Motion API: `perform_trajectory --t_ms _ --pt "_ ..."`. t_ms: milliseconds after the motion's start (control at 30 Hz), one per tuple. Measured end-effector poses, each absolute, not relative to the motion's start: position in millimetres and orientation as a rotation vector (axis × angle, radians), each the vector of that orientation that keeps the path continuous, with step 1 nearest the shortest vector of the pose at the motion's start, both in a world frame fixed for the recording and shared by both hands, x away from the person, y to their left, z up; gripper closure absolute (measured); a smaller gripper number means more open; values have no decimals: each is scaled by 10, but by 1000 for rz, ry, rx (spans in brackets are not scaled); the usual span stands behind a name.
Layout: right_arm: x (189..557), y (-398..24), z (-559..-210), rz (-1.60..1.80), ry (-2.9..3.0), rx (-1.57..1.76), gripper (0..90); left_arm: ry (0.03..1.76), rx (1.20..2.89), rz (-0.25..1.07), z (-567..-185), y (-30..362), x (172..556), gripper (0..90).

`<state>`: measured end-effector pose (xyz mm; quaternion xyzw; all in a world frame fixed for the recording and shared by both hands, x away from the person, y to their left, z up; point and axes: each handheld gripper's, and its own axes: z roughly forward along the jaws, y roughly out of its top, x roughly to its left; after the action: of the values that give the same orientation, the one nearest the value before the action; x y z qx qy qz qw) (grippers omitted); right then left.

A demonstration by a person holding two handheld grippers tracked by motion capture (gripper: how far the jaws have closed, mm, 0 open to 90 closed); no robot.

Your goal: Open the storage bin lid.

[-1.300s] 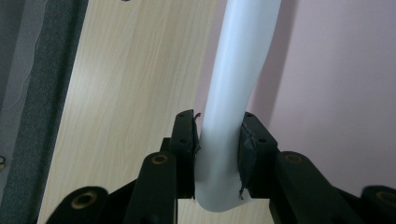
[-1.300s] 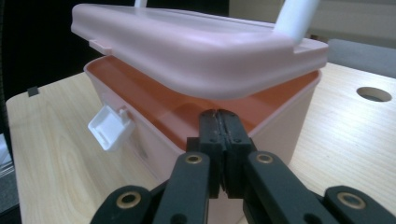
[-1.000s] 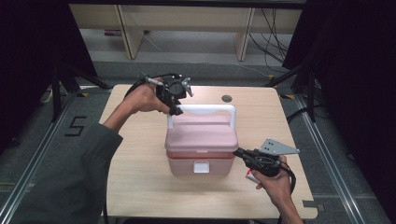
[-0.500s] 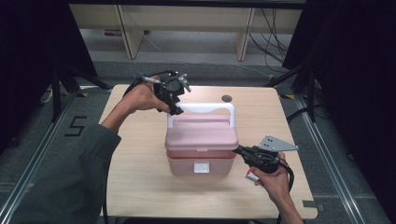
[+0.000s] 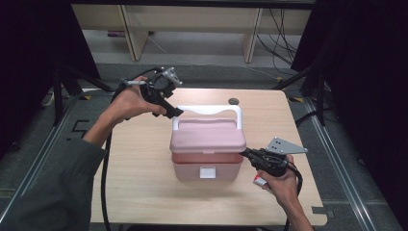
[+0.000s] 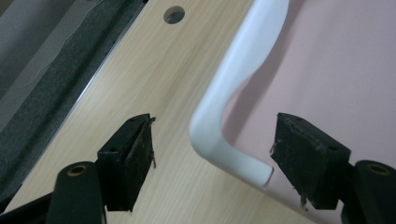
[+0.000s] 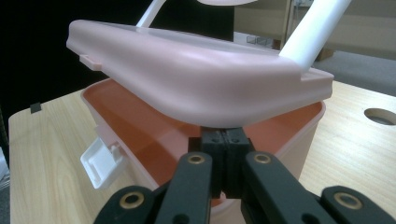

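Overhead camera faces forward-down; both tongs cameras sit close, sharing the box (image 5: 207, 149).

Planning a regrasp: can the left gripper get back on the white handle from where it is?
Probably yes. The left gripper is open, jaws either side of the handle corner without touching; nothing lies between them.

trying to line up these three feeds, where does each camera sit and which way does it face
High view: above the person's side, facing forward and down on the table; forearms, left gripper and right gripper show.
Left gripper view: rides the left gripper, looking down between its open jaws, which have just been opening, at the white handle.
Right gripper view: rides the right gripper, level, its shut jaws wedged under the raised lid.
Shared: all show the pink storage box and table.
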<state>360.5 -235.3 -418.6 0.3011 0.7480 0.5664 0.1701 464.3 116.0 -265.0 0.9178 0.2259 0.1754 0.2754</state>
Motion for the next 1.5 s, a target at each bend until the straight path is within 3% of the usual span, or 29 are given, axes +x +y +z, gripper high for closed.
perform_trajectory --t_ms 333,733,1500 --pt "3622 -2348 -4151 1610 2121 828 900 750 2356 447 -2814 1599 4427 263" --pt "3635 -2352 -4100 1611 2113 832 900 839 2252 355 -3425 1864 4113 262" --pt "3714 -2353 -3971 1632 2082 826 900 839 2127 169 -3941 1424 4032 288"
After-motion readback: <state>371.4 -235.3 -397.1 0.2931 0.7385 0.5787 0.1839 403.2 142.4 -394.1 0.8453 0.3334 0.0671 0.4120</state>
